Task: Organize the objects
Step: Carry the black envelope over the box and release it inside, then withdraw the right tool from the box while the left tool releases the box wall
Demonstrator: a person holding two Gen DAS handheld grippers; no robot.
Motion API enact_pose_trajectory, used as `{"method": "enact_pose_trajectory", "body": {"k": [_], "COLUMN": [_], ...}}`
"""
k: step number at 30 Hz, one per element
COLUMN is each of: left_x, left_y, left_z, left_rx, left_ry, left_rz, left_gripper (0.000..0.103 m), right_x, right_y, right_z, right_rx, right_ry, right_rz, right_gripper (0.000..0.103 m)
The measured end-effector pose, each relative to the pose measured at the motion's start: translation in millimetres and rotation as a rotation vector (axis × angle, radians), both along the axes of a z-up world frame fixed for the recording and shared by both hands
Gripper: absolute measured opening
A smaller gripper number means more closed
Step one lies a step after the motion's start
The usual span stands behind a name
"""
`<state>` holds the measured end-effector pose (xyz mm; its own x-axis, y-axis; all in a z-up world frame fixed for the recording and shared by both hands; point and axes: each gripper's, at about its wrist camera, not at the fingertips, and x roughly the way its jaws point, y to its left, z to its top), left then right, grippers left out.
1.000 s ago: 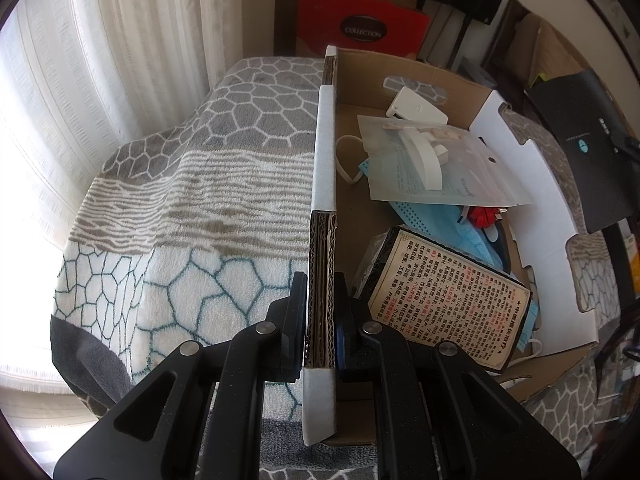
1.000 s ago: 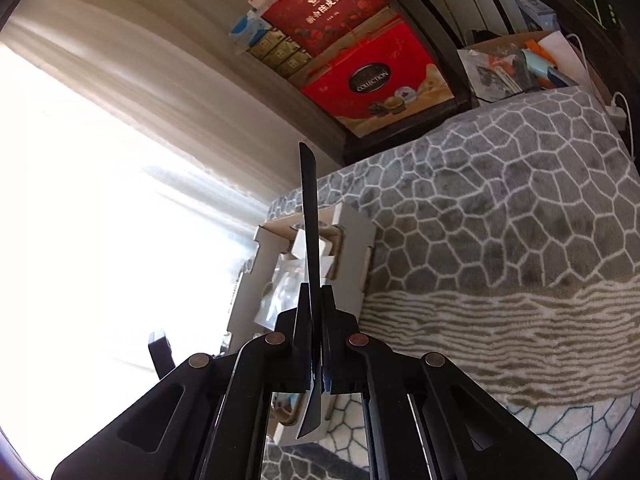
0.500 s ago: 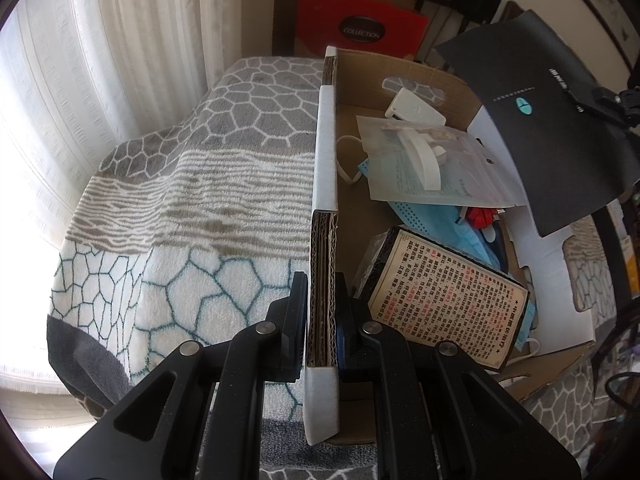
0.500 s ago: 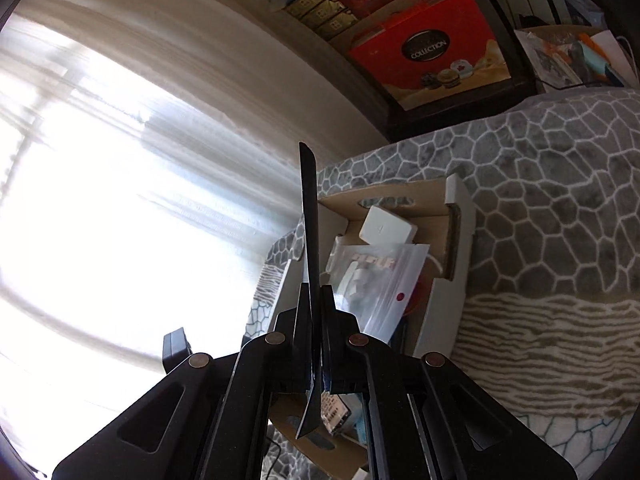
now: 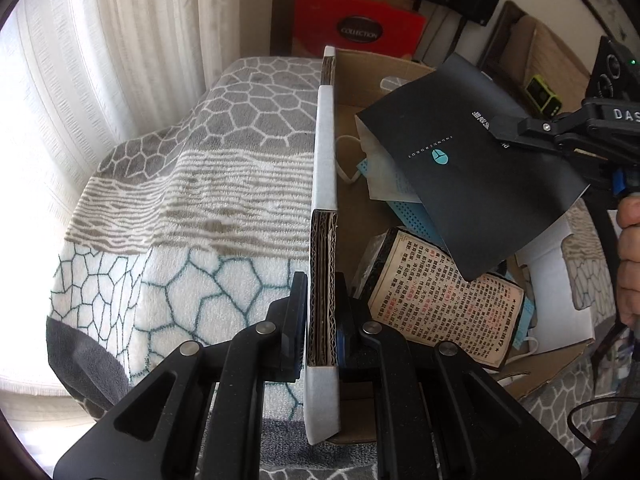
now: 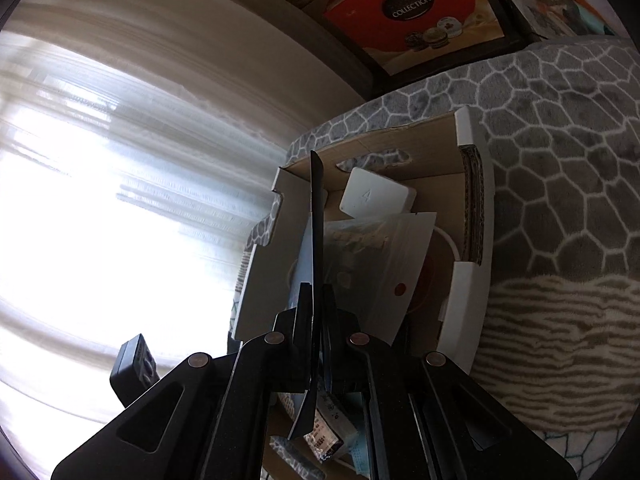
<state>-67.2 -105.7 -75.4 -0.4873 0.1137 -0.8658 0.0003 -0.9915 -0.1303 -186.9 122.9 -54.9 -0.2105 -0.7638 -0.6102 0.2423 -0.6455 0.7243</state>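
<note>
While the left gripper (image 5: 322,312) is clamping the box (image 5: 325,184) wall at six o'clock, the right gripper (image 5: 505,133), reaching in from three o'clock, is pinching a black booklet (image 5: 460,184) over the box, likely needing lowering and releasing next.

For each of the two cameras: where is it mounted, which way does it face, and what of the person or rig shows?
Left wrist: on the left gripper, facing down along the box wall it clamps; the right gripper, holding the black card, and a hand show.
Right wrist: on the right gripper, looking over the card, seen edge-on, into the box; no hand shows.
Shared: box, card, blanket, red carton.
</note>
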Motion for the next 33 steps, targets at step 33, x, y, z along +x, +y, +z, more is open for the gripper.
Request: {"method": "enact_pose_trajectory", "body": {"k": [33], "left_x": [1], "left_y": [-2], "left_z": [2], "left_rx": [0.012], "left_ry": [0.001], "left_rz": [-0.002], "left_gripper": [0.011], "right_x": [34], "right_y": [-4], "right_z": [45], "right_rx": [0.422], "right_ry": [0.254], "right_rz": [-0.010], "right_gripper": [0.037]}}
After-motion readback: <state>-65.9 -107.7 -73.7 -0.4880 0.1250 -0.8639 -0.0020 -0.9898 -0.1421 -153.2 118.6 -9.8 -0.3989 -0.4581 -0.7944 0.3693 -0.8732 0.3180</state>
